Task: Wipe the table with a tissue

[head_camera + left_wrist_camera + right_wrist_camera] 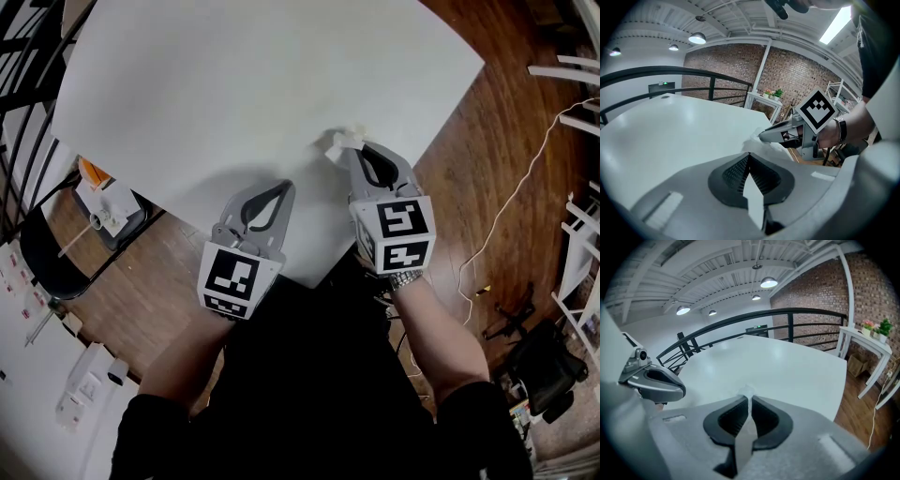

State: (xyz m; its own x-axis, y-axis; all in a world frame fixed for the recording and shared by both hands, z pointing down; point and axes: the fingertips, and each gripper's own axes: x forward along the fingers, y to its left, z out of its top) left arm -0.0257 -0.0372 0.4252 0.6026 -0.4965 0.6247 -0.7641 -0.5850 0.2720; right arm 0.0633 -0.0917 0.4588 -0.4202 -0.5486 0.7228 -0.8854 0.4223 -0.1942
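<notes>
- The right tongs [749, 398] were seen closed on a small white tissue [748, 391]. Only a crumpled tuft was shown past the tips.
- The hold was judged to be slight. If the tissue were dragged hard, it could be pulled out of the pinch or torn.
- With so little tissue in front of the tips, the hard tips themselves could be pressed onto the white surface [234, 84]. It would then be scraped rather than wiped.
- In the head view the tissue [339, 142] was placed over the near right part of the surface, not far from its edge. Whether contact had been made with the surface could not be told.
- If a stroke were drawn back toward the person, the tissue could be carried over that edge. If released there, it would be dropped onto the wooden floor [506, 187].
- The left tongs [749, 154] were seen with tips pressed together and nothing held between them. They were held low over the surface, near the right tongs.
- A stroke swept leftward could be blocked by them, and the two tools could be knocked together.
- Most of the surface was shown well apart from the tissue, so wide areas could be missed by so small a wad.
</notes>
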